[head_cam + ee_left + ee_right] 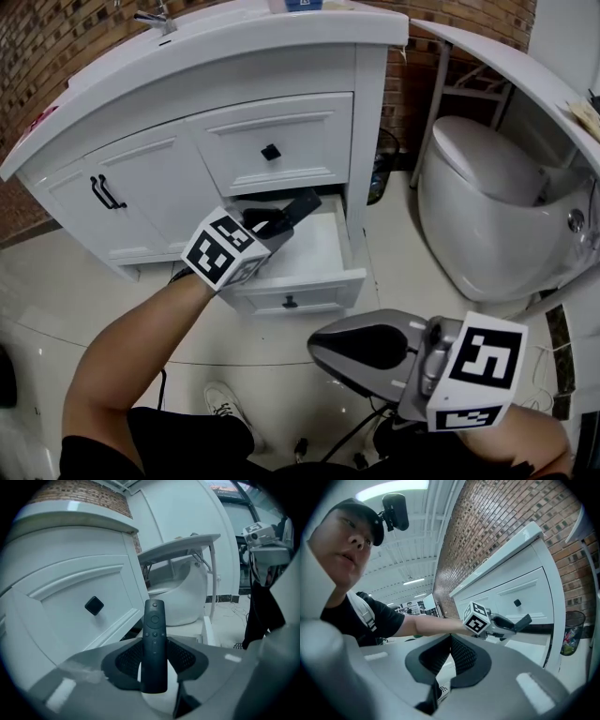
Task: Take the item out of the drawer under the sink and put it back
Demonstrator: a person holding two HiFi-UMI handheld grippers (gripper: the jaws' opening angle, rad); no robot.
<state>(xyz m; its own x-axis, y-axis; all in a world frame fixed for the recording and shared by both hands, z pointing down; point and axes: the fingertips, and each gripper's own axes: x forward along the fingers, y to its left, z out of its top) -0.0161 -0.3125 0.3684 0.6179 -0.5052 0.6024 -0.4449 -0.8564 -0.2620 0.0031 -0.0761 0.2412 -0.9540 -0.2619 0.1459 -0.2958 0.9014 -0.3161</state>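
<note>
A slim black remote [292, 212] is held over the open lower drawer [302, 292] of the white sink cabinet [141, 178]. My left gripper [277, 225] is shut on the remote's lower half. In the left gripper view the remote [154, 634] stands upright between the two pads of the left gripper [154, 658], its button end pointing towards the cabinet. My right gripper [323, 345] hangs low at the right, away from the drawer, shut with nothing in it. The right gripper view shows the right gripper's [450, 639] tips together, and beyond them the left gripper [487, 623] with the remote [524, 620].
The upper drawer [281, 141] with a black knob [271, 152] is shut, as are the cabinet doors [141, 187] to the left. A white toilet [487, 197] stands to the right. Cables and a shoe [225, 405] lie on the glossy floor.
</note>
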